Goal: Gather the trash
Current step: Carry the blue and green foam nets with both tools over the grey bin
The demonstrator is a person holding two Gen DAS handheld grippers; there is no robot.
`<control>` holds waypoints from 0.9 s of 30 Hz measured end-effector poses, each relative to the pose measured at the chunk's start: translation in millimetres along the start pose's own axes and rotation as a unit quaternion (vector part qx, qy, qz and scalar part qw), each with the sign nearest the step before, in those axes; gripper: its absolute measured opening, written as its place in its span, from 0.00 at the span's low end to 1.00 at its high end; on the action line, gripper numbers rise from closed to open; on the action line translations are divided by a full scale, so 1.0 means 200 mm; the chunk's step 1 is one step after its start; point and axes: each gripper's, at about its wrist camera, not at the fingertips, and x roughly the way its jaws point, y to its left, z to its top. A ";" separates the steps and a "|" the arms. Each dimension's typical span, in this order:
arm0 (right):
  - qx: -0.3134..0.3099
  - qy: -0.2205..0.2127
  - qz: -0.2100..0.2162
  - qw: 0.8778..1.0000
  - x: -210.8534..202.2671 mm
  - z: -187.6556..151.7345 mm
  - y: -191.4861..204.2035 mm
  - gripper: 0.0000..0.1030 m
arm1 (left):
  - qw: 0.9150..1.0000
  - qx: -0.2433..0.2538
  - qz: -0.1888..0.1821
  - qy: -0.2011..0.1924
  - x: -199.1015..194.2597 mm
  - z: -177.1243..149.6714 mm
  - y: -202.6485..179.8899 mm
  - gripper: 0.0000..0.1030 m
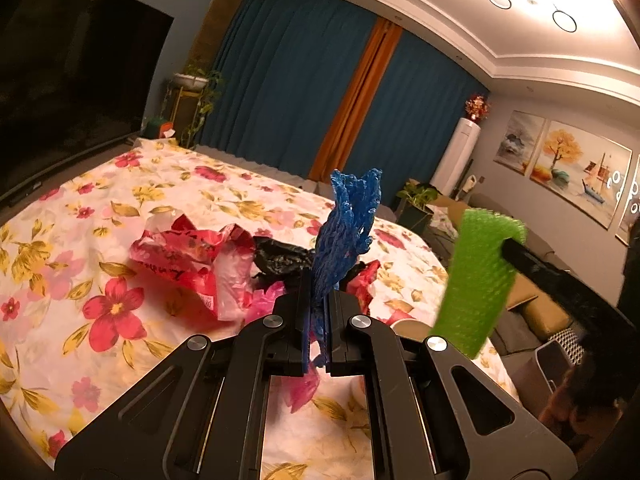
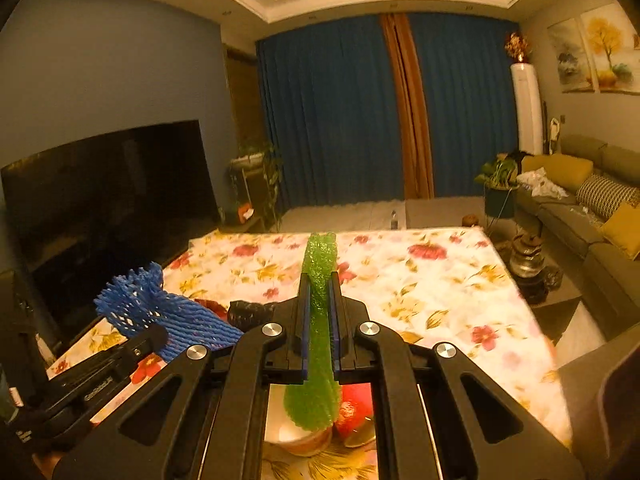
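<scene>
Crumpled red plastic bags (image 1: 188, 256) and a black bag (image 1: 280, 258) lie heaped on the flowered counter (image 1: 100, 200), right behind the left claw (image 1: 318, 312). That claw pinches a frayed blue foam net (image 1: 344, 240) standing upright. Beside it, above the counter, the right claw (image 2: 319, 320) is clamped on a bumpy green foam sleeve (image 2: 318, 280).

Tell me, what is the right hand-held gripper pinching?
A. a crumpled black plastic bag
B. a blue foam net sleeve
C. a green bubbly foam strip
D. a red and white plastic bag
C: in the right wrist view the right hand-held gripper is shut on the green bubbly foam strip, while the blue foam net sleeve sits in the left hand-held gripper.
</scene>
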 end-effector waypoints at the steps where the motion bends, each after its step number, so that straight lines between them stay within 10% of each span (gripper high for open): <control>1: 0.000 -0.005 -0.002 1.000 -0.03 0.00 -0.01 0.09 | 1.000 0.002 -0.001 -0.002 -0.01 0.01 -0.01 0.04; 27: 0.012 -0.073 -0.042 0.996 -0.76 -0.10 -0.25 0.09 | 0.995 0.061 -0.078 -0.025 -0.38 -0.04 -0.51 0.04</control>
